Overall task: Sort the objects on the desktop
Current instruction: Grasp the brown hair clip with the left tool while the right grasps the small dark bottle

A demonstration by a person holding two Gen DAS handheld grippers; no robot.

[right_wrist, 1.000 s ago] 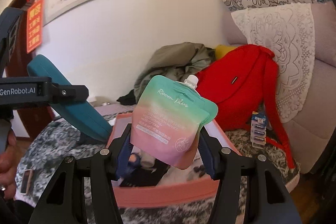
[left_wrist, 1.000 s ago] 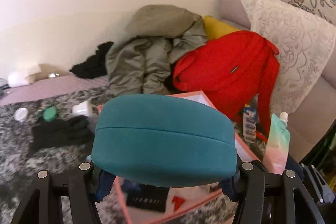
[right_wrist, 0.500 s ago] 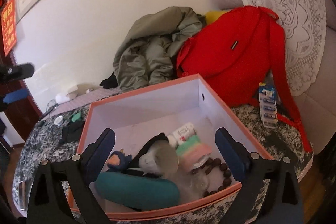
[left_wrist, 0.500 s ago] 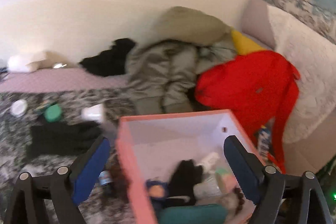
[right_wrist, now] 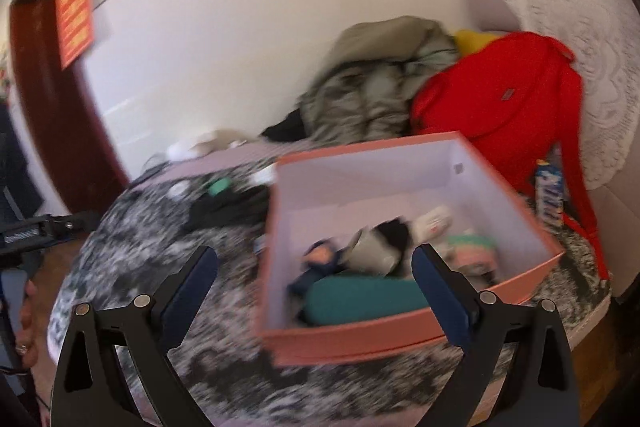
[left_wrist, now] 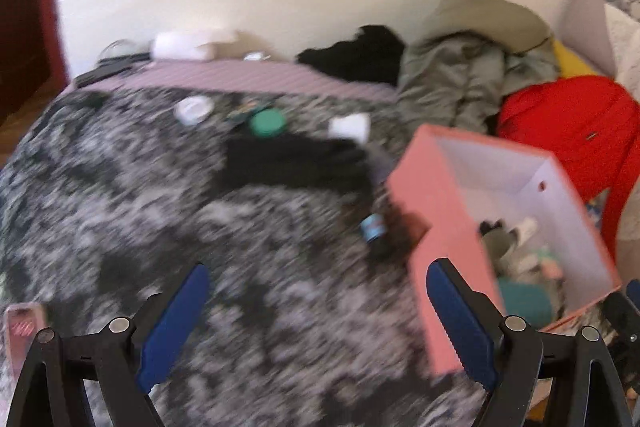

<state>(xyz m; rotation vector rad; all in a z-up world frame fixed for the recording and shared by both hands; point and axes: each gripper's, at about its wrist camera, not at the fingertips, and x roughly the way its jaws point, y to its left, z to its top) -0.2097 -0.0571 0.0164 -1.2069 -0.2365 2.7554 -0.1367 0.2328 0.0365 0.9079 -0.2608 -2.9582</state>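
Note:
A pink box (left_wrist: 432, 211) (right_wrist: 360, 337) stands on the grey patterned table. Inside lie a teal case (right_wrist: 360, 297) (left_wrist: 524, 301), a green-pink pouch (right_wrist: 472, 247) and several small items. My left gripper (left_wrist: 316, 307) is open and empty, over the table left of the box. My right gripper (right_wrist: 314, 283) is open and empty, in front of the box's left front corner. On the table lie a black cloth (left_wrist: 296, 159), a green lid (left_wrist: 267, 121), a white lid (left_wrist: 193, 109), a white cap (left_wrist: 350, 127) and a small blue-capped bottle (left_wrist: 373, 227).
A red backpack (right_wrist: 500, 95), a grey-green jacket (left_wrist: 460, 79) and cushions (right_wrist: 560, 7) lie behind the box. A battery pack (right_wrist: 550, 193) leans by the backpack. A phone (left_wrist: 24, 331) lies at the table's near left edge. A dark red door (right_wrist: 44, 99) is at left.
Both grippers let go: the teal case and the pouch now lie in the box. Both grippers opened and swung left; the left one now faces the loose items on the table.

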